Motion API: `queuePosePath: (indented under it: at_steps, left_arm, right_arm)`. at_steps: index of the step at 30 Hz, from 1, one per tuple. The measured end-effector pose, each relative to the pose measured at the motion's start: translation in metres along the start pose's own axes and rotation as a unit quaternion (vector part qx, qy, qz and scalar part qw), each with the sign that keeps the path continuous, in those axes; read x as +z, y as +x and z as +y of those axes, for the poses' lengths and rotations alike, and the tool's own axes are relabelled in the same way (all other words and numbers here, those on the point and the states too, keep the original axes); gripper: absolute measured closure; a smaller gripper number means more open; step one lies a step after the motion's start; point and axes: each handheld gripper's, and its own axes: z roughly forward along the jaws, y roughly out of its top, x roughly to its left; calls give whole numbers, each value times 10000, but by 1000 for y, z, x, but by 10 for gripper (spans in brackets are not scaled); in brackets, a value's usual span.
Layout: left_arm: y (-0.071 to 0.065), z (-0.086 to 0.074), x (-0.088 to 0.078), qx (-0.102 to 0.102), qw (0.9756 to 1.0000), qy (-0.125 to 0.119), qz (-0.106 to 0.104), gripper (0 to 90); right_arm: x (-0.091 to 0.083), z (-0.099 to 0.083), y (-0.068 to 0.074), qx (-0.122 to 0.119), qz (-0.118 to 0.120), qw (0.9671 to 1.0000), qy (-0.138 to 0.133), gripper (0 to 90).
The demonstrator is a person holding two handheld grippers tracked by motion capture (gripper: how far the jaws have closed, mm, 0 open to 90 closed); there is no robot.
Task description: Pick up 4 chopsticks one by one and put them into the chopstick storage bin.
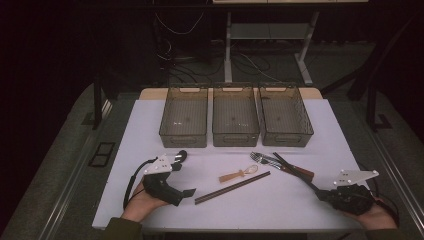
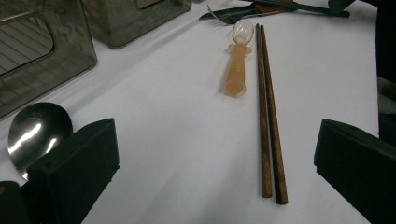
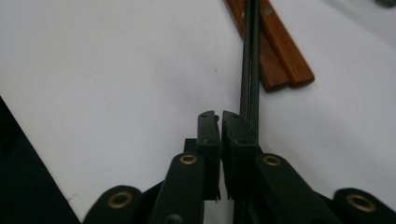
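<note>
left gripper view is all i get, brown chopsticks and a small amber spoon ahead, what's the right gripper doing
observer: the right gripper is low over the table, jaws almost together with nothing between them.
operator: anything close to it
observer: the black chopsticks run right beside one jaw and lie across the wooden handles.
operator: how many bins at the back
observer: three bins, side by side along the far edge.

Three bins (image 1: 236, 121) in a row, brown chopsticks (image 1: 232, 187), left tongs (image 1: 186, 192) beside them
</note>
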Motion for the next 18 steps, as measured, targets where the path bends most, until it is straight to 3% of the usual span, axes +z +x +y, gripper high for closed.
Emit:
queuePosePath:
  at_steps: [5,10,18]
  left_arm:
    - [0,0,0,0,10000,-4,-3,0]
    - [0,0,0,6,10000,2,-6,0]
    - [0,0,0,9,10000,3,-10,0]
  right_arm:
    - [-4,3,-3,116,-113,9997,-191,804]
    - [0,4,-7,134,-136,9997,-183,802]
    - [6,8,-9,125,2,9998,-148,773]
